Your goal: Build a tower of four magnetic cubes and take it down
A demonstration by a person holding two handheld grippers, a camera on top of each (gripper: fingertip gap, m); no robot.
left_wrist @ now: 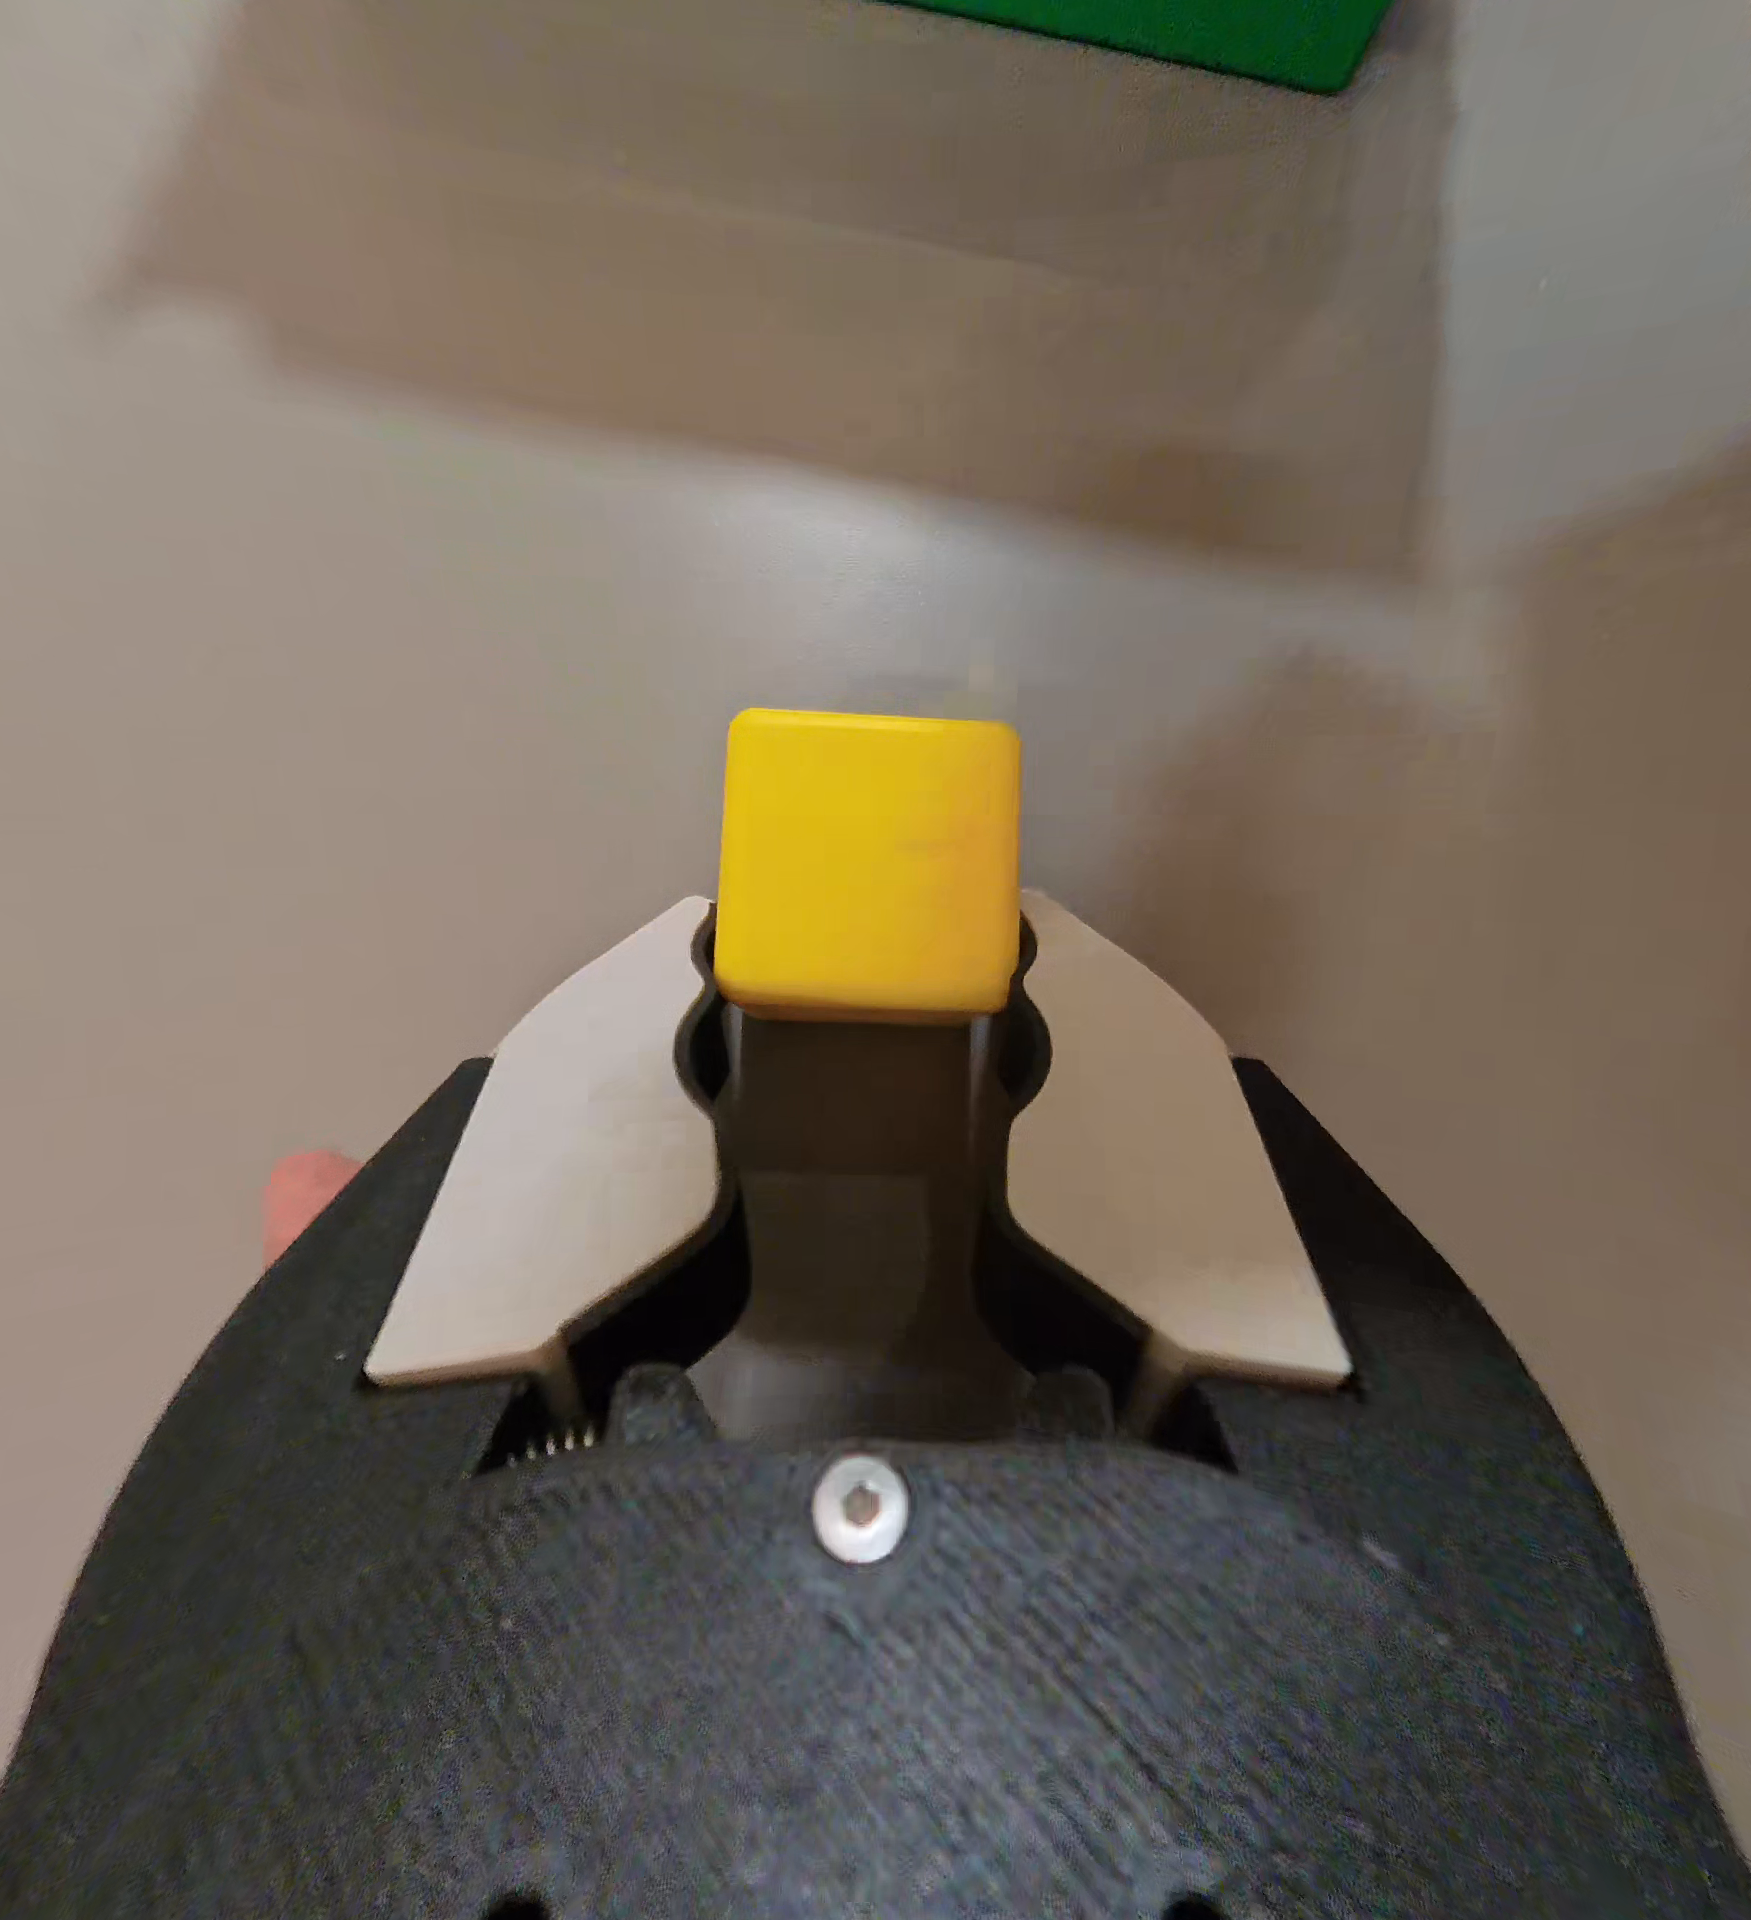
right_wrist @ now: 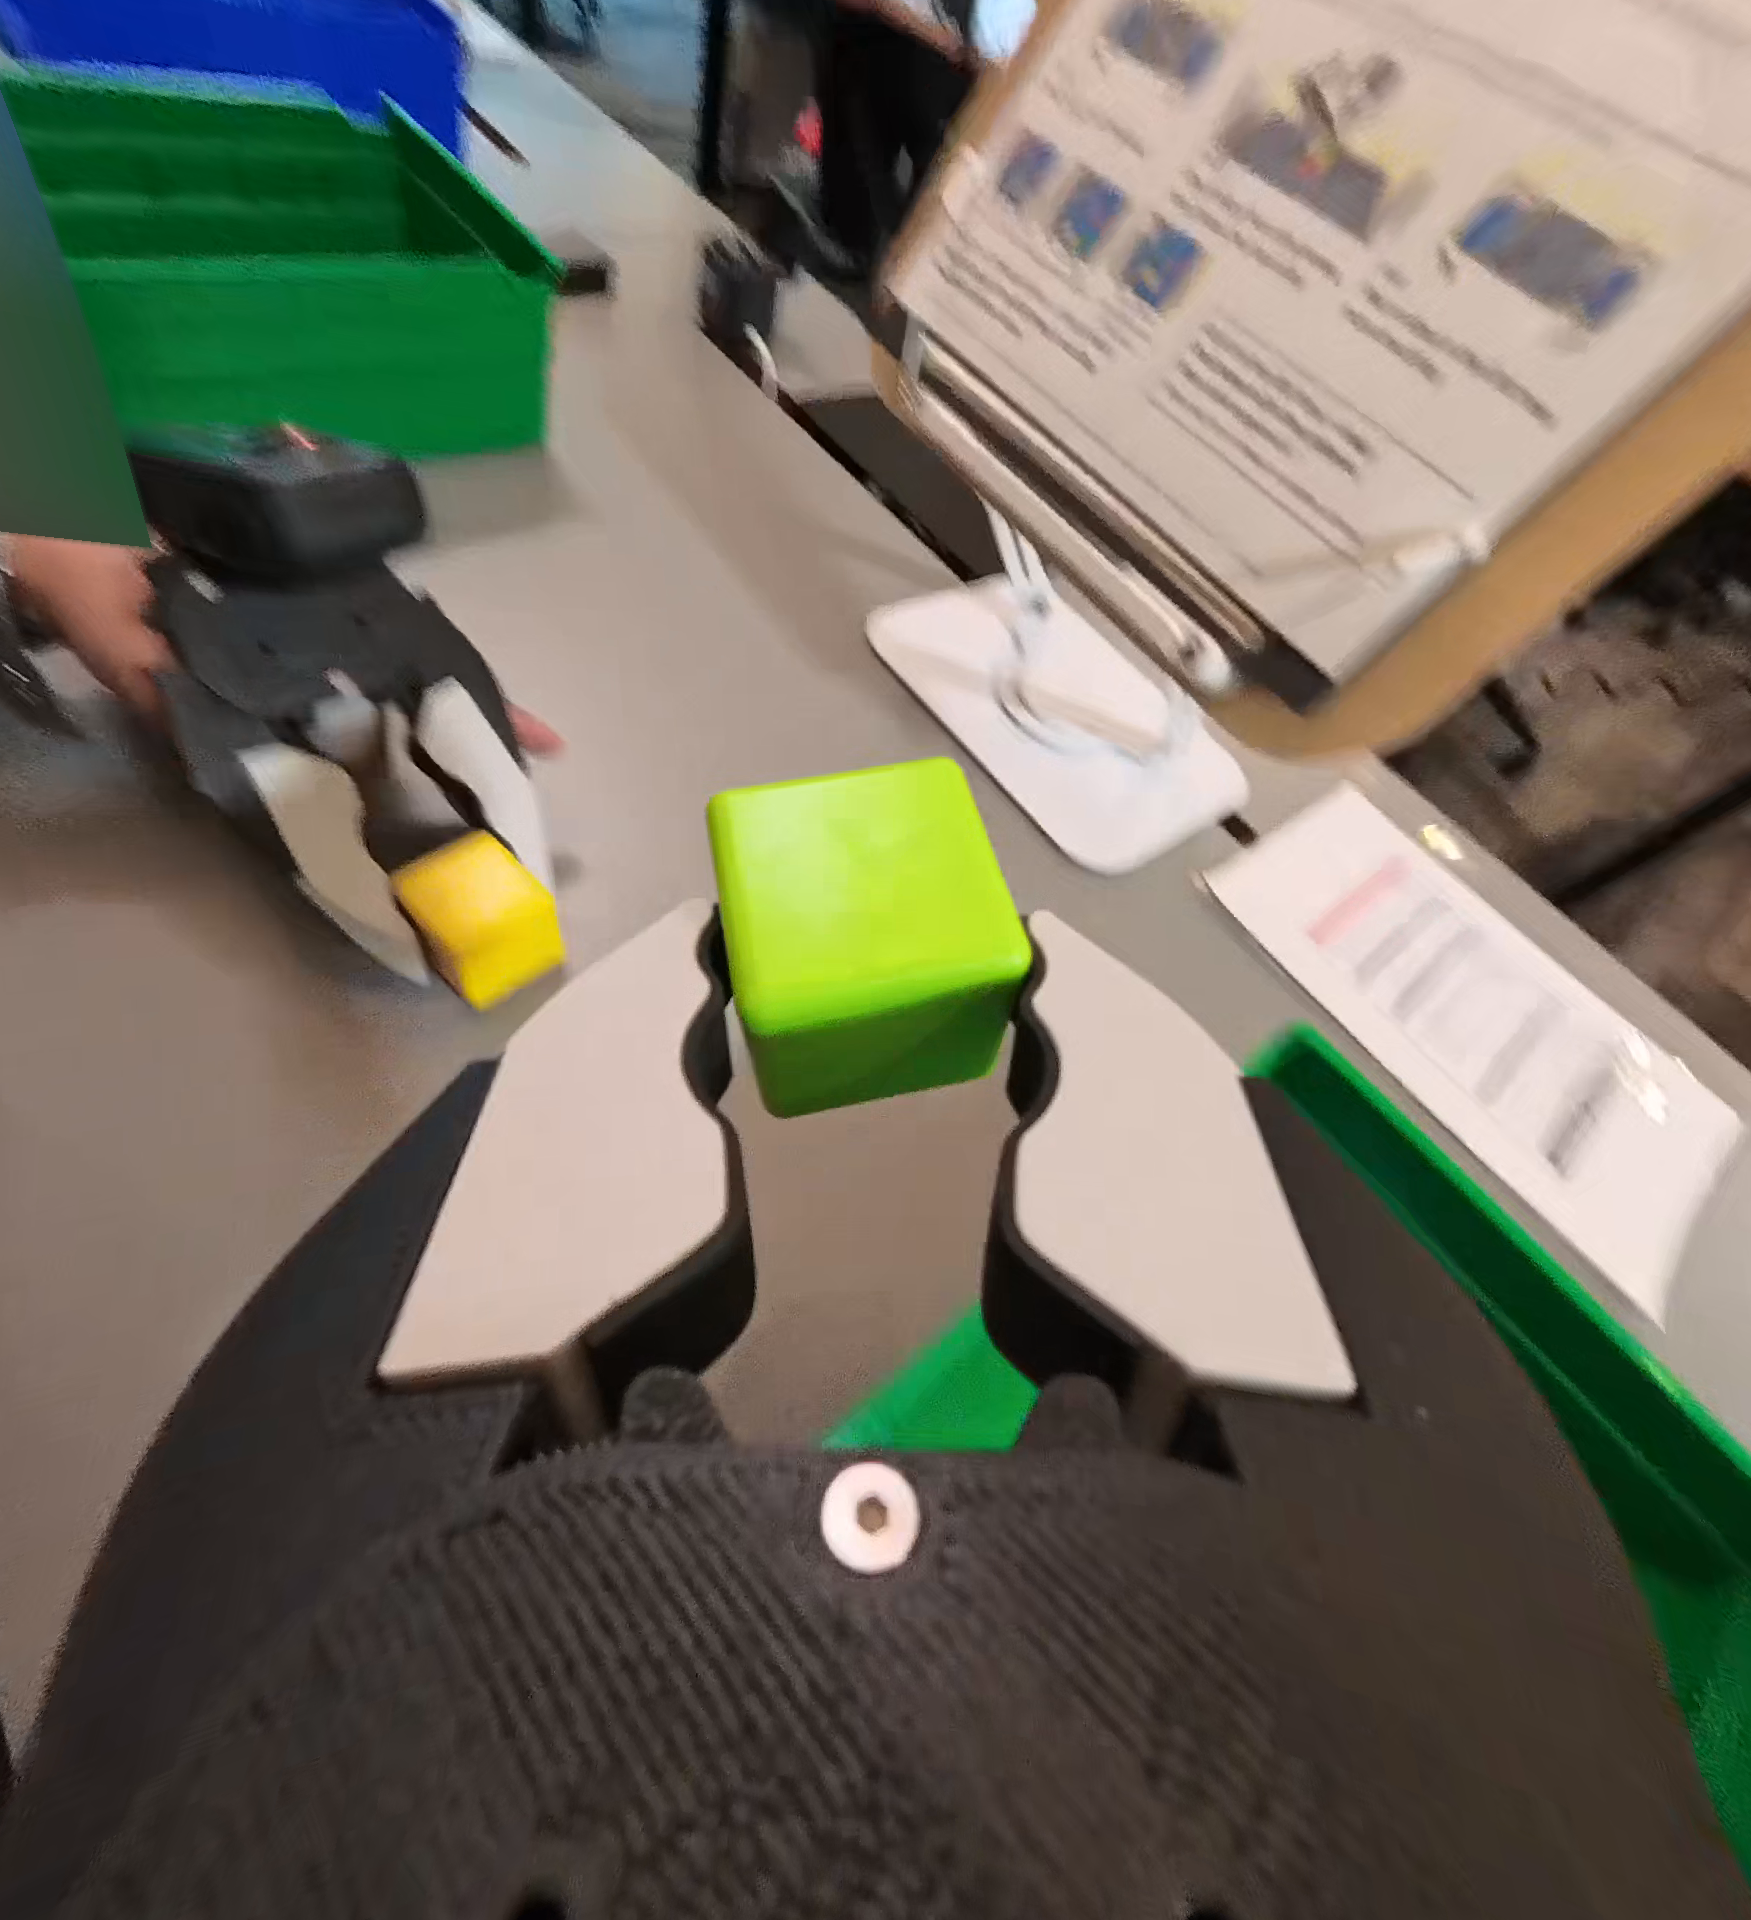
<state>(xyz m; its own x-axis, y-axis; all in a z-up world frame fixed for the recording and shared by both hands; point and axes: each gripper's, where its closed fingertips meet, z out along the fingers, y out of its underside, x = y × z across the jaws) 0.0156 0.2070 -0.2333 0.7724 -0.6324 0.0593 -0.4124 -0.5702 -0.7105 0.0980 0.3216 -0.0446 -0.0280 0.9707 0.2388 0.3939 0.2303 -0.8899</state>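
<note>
- Two smooth, round-edged plastic cubes: one yellow cube (left_wrist: 866, 862), one lime-green cube (right_wrist: 866, 930).
- Left gripper (left_wrist: 866, 935) fingers clamp the yellow cube above the grey bench (left_wrist: 331, 623).
- Right gripper (right_wrist: 866, 997) fingers clamp the lime-green cube.

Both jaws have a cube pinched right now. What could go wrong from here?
The lime-green cube sits skewed at the right gripper fingertips, so it may twist out. The yellow cube is likewise held only at the left gripper tips. In the right wrist view both grippers are close together; they could collide.
</note>
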